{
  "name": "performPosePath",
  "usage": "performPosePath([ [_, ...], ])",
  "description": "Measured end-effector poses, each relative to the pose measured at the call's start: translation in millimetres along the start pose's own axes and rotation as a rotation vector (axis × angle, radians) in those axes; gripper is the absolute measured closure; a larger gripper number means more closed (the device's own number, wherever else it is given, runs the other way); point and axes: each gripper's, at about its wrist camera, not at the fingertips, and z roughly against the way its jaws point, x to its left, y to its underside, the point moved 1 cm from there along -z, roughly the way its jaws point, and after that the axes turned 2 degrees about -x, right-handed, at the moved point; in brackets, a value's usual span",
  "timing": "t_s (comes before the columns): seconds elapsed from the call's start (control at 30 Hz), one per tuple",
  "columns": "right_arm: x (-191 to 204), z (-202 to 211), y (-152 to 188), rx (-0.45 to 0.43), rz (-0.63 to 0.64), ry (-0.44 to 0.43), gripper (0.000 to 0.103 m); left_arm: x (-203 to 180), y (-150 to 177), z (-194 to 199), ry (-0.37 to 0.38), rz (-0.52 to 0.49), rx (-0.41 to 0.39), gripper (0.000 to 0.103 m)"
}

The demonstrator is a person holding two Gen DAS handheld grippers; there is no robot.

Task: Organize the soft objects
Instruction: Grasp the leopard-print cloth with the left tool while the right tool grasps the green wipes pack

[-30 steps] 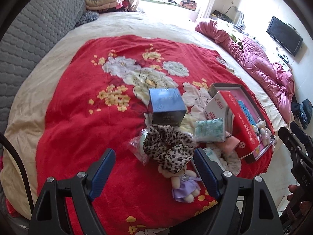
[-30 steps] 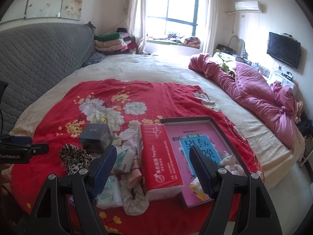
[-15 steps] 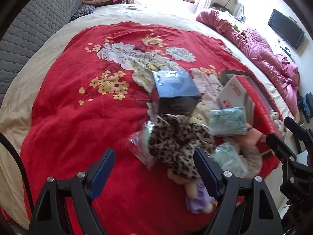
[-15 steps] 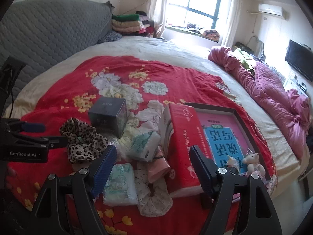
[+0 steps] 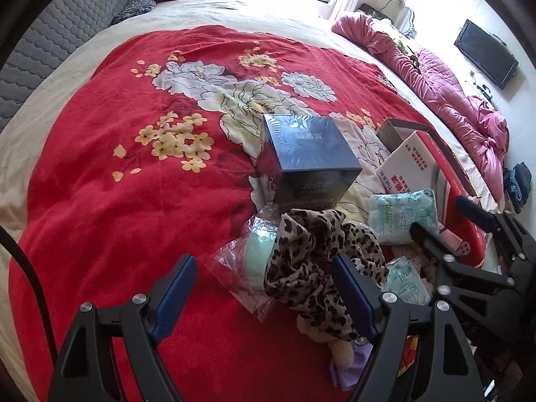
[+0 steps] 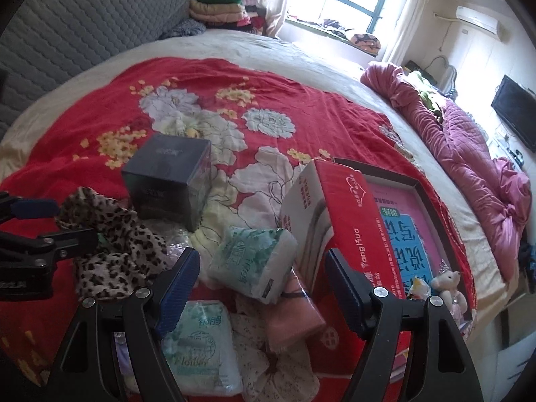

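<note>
Left wrist: leopard cloth (image 5: pixel 315 261) beside dark box (image 5: pixel 308 157); hand-held gripper (image 5: pixel 264 288) open

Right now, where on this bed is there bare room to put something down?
The red floral blanket lies bare left of the dark box and beyond it, up to the beige sheet. It is crowded around the leopard cloth, tissue packs and red carton.
</note>
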Motion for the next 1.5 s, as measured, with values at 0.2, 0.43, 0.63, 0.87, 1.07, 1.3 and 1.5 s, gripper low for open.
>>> performPosePath([
  [0.2,6.8,-18.5,-0.5,0.023,0.009,0.017,0.058,1.8,-1.9,-2.8,0.007,-0.009,-0.008,0.024],
  [0.43,-0.3,-14.1,-1.4,-0.019,-0.010,-0.013,0.085,-5.3,-4.1,-2.6,0.048,-0.041,-0.013,0.046],
  [0.63,-20.3,-5.3,0.4,-0.047,-0.140,-0.120,0.089,-12.8,-2.7,-5.3,0.099,-0.051,0.003,0.084],
  [0.87,-28.2,12.4,-0.6,-0.094,-0.172,-0.154,0.089,-10.8,-3.3,11.1,0.143,-0.011,-0.058,0.094],
  [1.07,-31.2,27.9,-5.3,-0.133,-0.177,-0.165,0.089,-10.6,-7.7,31.1,0.146,0.006,-0.097,0.095],
  [1.3,-41.2,50.2,-8.8,-0.181,-0.195,-0.175,0.089,-16.4,-9.7,54.6,0.126,0.019,-0.136,0.094],
  [1.5,-52.6,75.1,-10.3,-0.235,-0.212,-0.178,0.089,-35.2,-12.7,76.3,0.099,-0.017,-0.173,0.095],
])
